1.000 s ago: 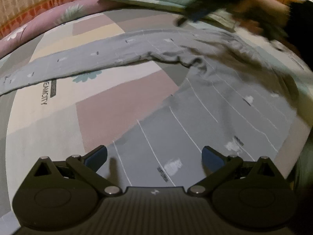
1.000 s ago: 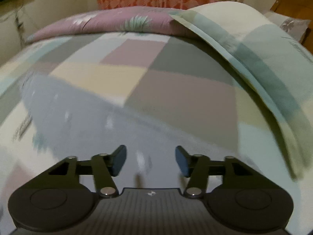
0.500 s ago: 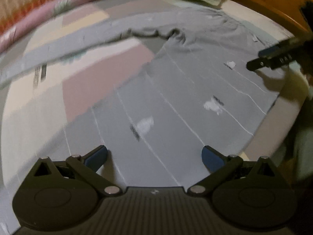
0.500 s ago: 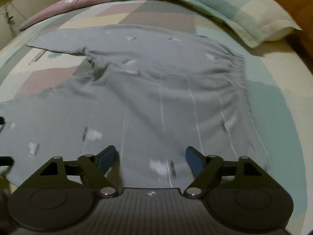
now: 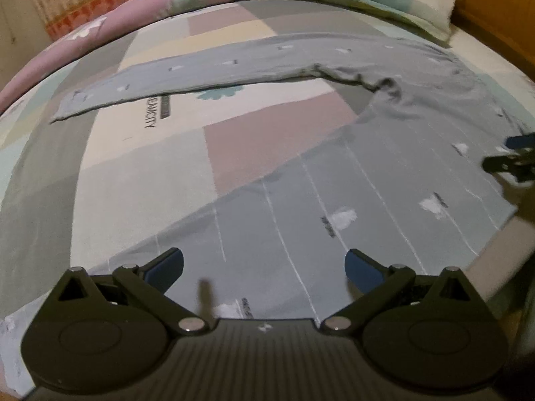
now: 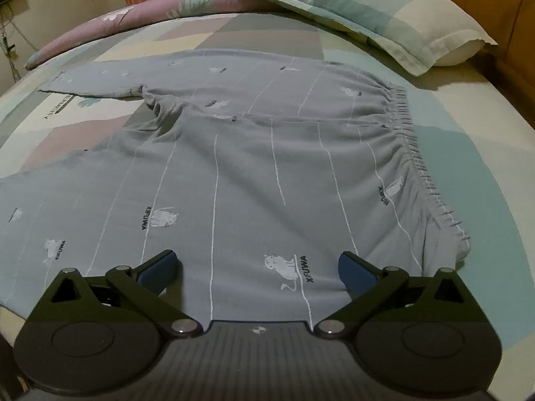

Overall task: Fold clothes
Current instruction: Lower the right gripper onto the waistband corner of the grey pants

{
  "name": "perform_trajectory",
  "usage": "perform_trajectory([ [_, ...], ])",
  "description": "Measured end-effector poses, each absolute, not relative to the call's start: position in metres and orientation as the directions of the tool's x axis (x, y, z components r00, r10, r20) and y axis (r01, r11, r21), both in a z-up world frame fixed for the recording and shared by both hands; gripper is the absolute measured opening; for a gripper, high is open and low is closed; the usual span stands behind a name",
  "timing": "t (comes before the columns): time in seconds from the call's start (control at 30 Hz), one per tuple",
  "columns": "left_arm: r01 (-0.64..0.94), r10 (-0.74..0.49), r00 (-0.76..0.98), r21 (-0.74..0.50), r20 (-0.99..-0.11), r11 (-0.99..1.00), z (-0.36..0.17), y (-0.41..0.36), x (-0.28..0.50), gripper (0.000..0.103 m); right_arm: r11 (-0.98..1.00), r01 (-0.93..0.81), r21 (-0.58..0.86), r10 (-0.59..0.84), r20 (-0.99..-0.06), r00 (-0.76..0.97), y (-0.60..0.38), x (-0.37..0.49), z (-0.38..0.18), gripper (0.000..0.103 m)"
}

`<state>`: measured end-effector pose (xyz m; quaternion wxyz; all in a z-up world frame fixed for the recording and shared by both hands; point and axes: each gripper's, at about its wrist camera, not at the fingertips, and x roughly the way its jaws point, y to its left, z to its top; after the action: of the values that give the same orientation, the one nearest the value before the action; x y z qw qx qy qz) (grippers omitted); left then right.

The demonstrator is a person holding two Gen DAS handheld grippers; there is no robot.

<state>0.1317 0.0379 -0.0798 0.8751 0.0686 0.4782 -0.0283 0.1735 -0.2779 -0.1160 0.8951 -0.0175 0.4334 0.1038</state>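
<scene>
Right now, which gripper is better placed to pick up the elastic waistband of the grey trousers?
The right gripper. Its open fingers sit near the waistband; the left gripper hovers farther down the leg.

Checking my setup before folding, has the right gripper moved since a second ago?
Yes. The right gripper has drawn back from the pillow toward the bed's near edge; the grey pants now fill its view, jaws open.

trousers [image 6: 254,153]: soft matt cloth | bedsheet [image 5: 140,180]: matt cloth | headboard [image 6: 495,16]: glossy wood
</scene>
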Motion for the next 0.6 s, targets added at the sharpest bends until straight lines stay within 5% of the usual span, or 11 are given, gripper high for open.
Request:
perform_trajectory([
  [0.37, 0.003, 0.006, 0.484, 0.009, -0.875, 1.0, -0.097, 0.065, 0.11, 0.102, 0.98, -0.192, 0.056, 0.165, -0.767, 0.62, -0.276, 0.17, -0.118, 0.103],
  [0.6, -0.041, 0.069, 0.501, 0.056, -0.863, 0.998, -0.081, 0.094, 0.1, 0.102, 0.981, -0.188, 0.053, 0.16, -0.771, 0.617, -0.274, 0.17, -0.118, 0.103],
])
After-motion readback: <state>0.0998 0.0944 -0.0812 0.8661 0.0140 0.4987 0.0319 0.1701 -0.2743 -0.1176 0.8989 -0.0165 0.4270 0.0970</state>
